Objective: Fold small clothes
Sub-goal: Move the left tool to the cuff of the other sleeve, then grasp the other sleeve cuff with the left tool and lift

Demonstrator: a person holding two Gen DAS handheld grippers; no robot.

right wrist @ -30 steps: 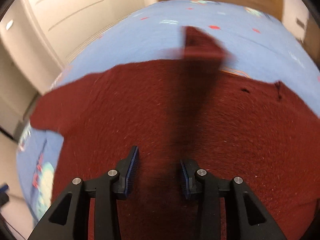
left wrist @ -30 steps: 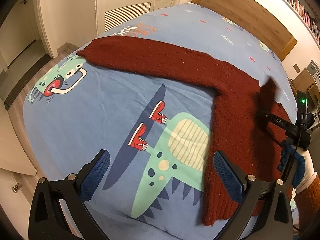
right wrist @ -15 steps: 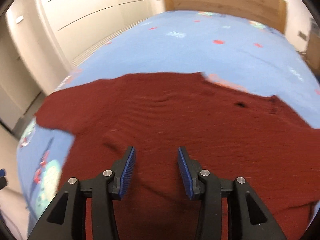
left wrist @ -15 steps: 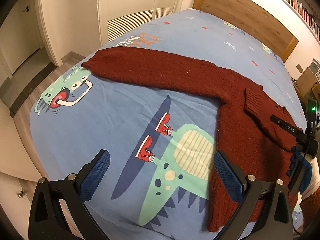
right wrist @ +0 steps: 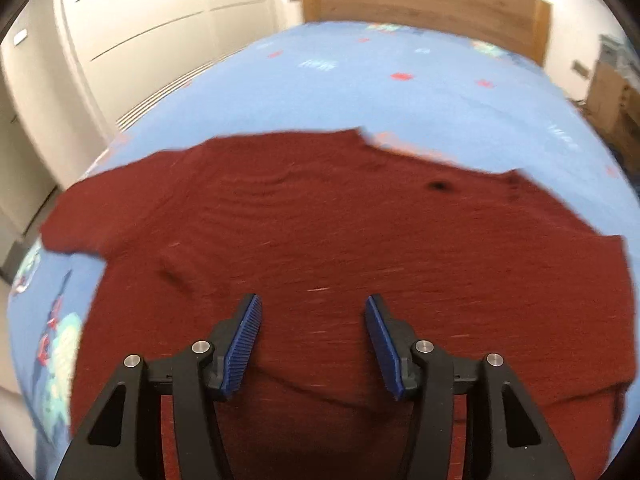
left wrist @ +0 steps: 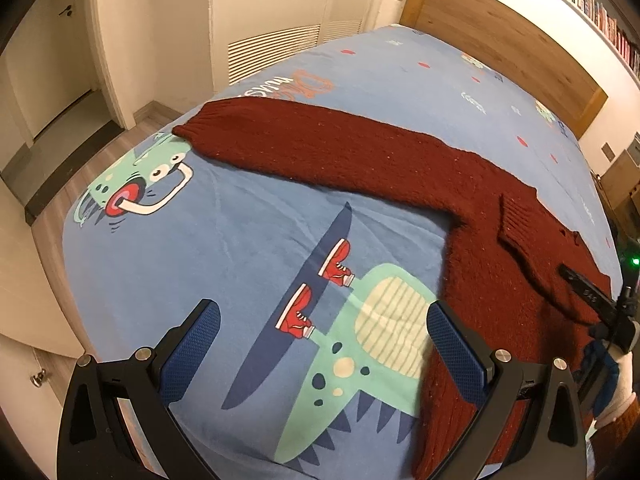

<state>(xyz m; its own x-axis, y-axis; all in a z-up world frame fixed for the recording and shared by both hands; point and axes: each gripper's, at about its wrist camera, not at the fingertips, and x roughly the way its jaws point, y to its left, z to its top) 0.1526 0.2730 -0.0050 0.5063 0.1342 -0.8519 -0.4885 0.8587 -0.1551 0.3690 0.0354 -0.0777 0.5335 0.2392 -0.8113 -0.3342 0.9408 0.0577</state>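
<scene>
Right tongs [right wrist: 312, 336] had just been opening, empty, over the maroon sweater [left wrist: 500, 264]. Left tongs [left wrist: 320, 356] gaped wide, empty. Judged: grasp the outstretched sleeve [left wrist: 320, 140] at its cuff next.

Both wrist views look steeply down, sharing the sweater [left wrist: 500, 248] on the bed [left wrist: 248, 248].

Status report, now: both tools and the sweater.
Left tool open, empty, over the bedspread. Right tool just been opening, nothing between its pads. Red sweater flat, one sleeve folded across, the other outstretched. Nothing in the way.
</scene>
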